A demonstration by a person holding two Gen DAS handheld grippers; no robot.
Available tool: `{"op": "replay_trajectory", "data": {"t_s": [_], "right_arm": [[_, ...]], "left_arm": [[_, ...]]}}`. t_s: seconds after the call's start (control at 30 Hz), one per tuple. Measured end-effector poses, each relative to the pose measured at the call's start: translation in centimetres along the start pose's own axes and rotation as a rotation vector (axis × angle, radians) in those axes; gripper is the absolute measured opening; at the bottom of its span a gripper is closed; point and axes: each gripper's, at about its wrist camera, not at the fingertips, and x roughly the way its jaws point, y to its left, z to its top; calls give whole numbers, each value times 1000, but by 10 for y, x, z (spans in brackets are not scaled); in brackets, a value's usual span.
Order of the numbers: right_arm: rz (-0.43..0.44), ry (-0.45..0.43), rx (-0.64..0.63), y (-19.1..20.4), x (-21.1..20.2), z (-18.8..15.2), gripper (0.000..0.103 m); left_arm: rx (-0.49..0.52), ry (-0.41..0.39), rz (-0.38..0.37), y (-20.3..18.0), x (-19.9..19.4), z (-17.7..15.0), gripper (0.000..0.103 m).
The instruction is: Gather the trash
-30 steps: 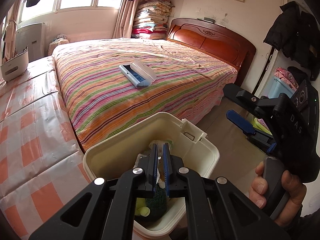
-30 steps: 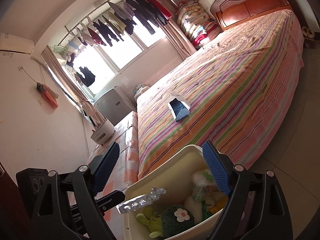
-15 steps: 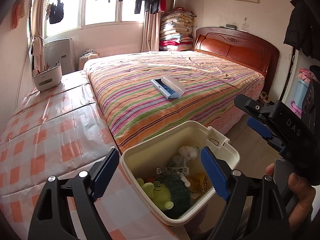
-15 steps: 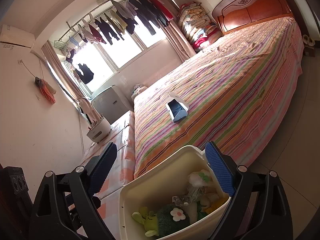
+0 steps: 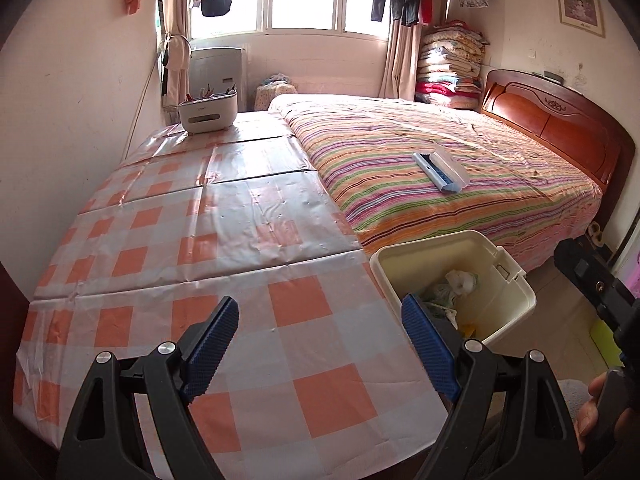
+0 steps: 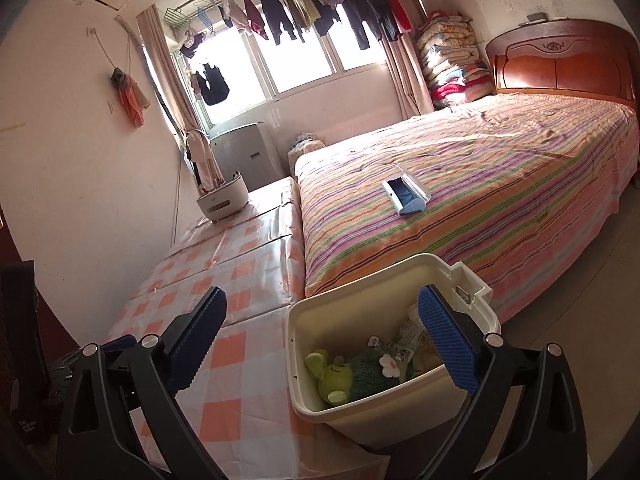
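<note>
Left hand-held gripper [image 5: 318,344]: jaws wide, nothing between the pads, poised over the checked bench [image 5: 192,240]. Trash bin [image 5: 516,300] sits at 2 o'clock from it, off the bench's corner, just beside the striped bed [image 5: 400,140]. Crumpled wrappers visible inside. A blue-and-white case [image 5: 440,168] lies on the bed at 1 o'clock, well apart, long axis running from 10 to 4 o'clock.

Right hand-held gripper [image 6: 322,338]: jaws have just been opening, now wide and empty. Bin rim [image 6: 304,404] sits between the fingers, toward the right one; a green plush toy [image 6: 332,372] lies inside. No loose trash shows on the bench. Judgement: the right hand is nearer the bin.
</note>
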Motion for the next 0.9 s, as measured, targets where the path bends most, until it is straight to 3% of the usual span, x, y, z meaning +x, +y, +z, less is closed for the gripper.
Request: {"op": "replay_trajectory", "data": {"t_s": [0.27,0.4,0.9], "right_arm": [[-39,21,-105,36,-35,-20,95],[-40,22,-143,47,-44,-22,95],[-37,37,-139,43,-39,-15,95]], "left_arm": [[5,-24,78,19,-43,-23,81],[-11,-30,80,24,-57,-27,81],[28,-45,94,14,-68,-21,81]]}}
